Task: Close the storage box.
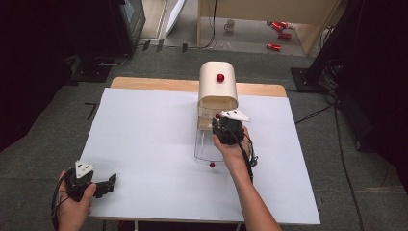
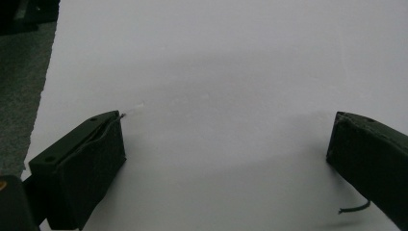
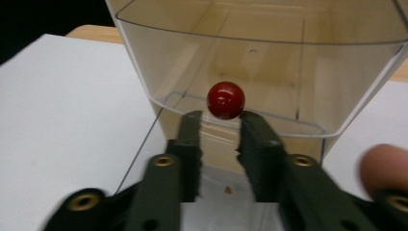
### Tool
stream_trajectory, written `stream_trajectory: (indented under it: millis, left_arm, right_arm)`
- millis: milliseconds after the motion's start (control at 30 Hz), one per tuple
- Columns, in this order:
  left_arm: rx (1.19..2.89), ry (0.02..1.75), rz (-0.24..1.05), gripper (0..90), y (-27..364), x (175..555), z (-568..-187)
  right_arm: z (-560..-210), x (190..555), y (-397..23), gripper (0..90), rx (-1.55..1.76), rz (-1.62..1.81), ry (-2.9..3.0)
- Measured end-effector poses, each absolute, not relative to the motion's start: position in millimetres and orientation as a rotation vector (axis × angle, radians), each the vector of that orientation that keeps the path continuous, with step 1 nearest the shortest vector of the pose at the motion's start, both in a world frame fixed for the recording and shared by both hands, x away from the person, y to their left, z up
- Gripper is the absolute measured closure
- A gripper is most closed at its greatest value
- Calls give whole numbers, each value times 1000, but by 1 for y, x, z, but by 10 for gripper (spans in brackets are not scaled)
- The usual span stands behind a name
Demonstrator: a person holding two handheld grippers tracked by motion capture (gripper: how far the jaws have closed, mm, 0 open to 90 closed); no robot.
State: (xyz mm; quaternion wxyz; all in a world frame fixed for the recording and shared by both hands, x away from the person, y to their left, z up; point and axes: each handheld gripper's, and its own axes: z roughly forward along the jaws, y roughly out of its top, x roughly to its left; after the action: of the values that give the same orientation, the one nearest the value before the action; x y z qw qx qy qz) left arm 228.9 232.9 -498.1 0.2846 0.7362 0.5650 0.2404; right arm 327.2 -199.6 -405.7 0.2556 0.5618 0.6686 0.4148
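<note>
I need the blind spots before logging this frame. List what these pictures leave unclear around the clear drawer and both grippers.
- Right gripper: right gripper view, whether the pads touch the red knob is unclear; the knob covers the tips.
- Clear drawer: high view, its front hidden by the right hand.
- Left gripper: left gripper view, right jaw cut by the frame edge.
- Floor items: high view, too small.

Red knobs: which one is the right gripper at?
The red knob on the clear drawer, just beyond the right gripper; another knob sits on the wooden top, a third nearer the person.
</note>
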Motion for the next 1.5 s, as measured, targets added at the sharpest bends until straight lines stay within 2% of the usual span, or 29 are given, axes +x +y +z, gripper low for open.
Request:
stream_trajectory:
  millis: [100, 200, 233, 367, 1067, 1500]
  left_arm:
    - [1970, 1511, 643, 0, 233, 229, -498]
    - [1971, 1511, 643, 0, 233, 229, -498]
    - [1971, 1511, 642, 0, 233, 229, -498]
    - [1969, 1511, 643, 0, 233, 229, -498]
    - [1970, 1512, 643, 0, 233, 229, -498]
    - [1969, 1511, 643, 0, 233, 229, -498]
  right_arm:
    - [-406, 321, -201, 456, 1526, 1144, 1834]
    - [-409, 312, -201, 178, 1513, 1137, 1871]
    - [-411, 310, -201, 112, 1511, 1125, 1886]
    - [-415, 297, -204, 6, 1520, 1136, 1919]
    - [-440, 223, -212, 0, 1521, 1098, 1926]
    - [-462, 205, -208, 0, 1568, 1050, 1930]
